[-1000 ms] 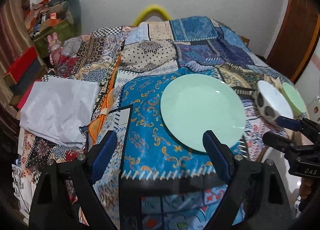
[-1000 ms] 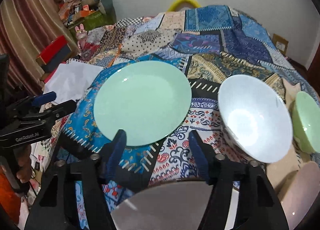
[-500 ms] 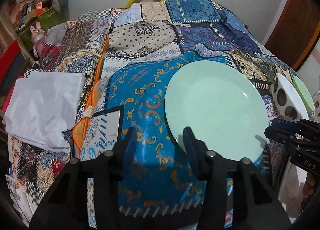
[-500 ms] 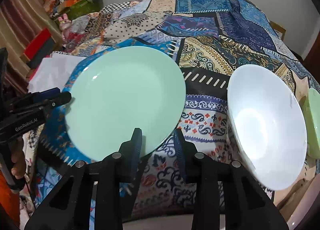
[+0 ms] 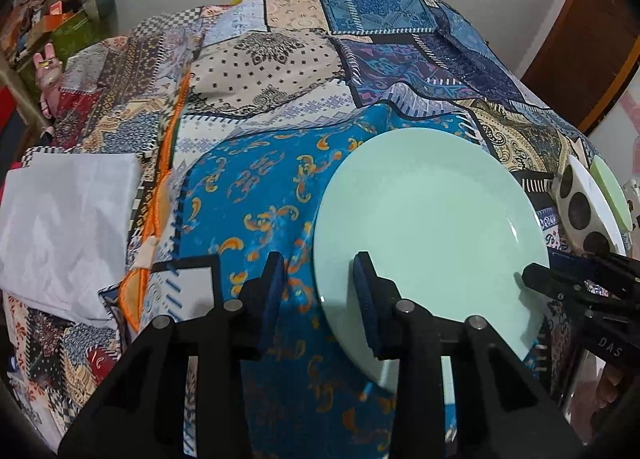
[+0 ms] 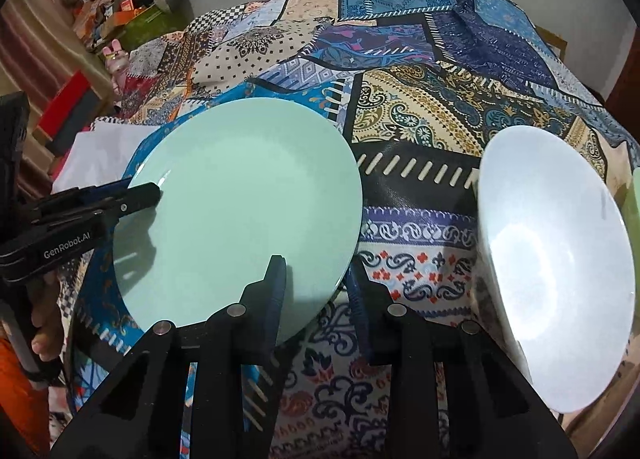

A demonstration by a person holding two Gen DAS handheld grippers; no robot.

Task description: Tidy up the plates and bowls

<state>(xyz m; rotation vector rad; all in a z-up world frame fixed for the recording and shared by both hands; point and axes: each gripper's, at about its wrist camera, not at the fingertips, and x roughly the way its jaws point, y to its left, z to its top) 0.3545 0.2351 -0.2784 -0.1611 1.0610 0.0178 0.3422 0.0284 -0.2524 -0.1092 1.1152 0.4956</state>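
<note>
A pale green plate (image 5: 432,227) (image 6: 240,199) lies flat on the patchwork quilt. My left gripper (image 5: 320,287) straddles its left rim with the jaws closing. The right finger is over the plate, the left finger over the cloth, and a strip of cloth still shows between pad and rim. My right gripper (image 6: 316,283) holds the plate's near right rim, one finger on the plate and the other against its edge. Each gripper shows in the other's view: the right gripper (image 5: 540,267), the left gripper (image 6: 140,189). A white bowl (image 6: 560,259) (image 5: 580,211) sits tilted to the right.
A green bowl (image 5: 612,191) sits just past the white bowl at the bed's right edge. A folded white cloth (image 5: 60,227) lies on the left. Boxes and toys (image 6: 120,11) are piled at the back left. A hand (image 6: 44,335) holds the left gripper's handle.
Both grippers have come down to the plate with their jaws narrowed from wide apart. The left one has shifted right onto the plate's left rim. The plate and bowls have not moved.
</note>
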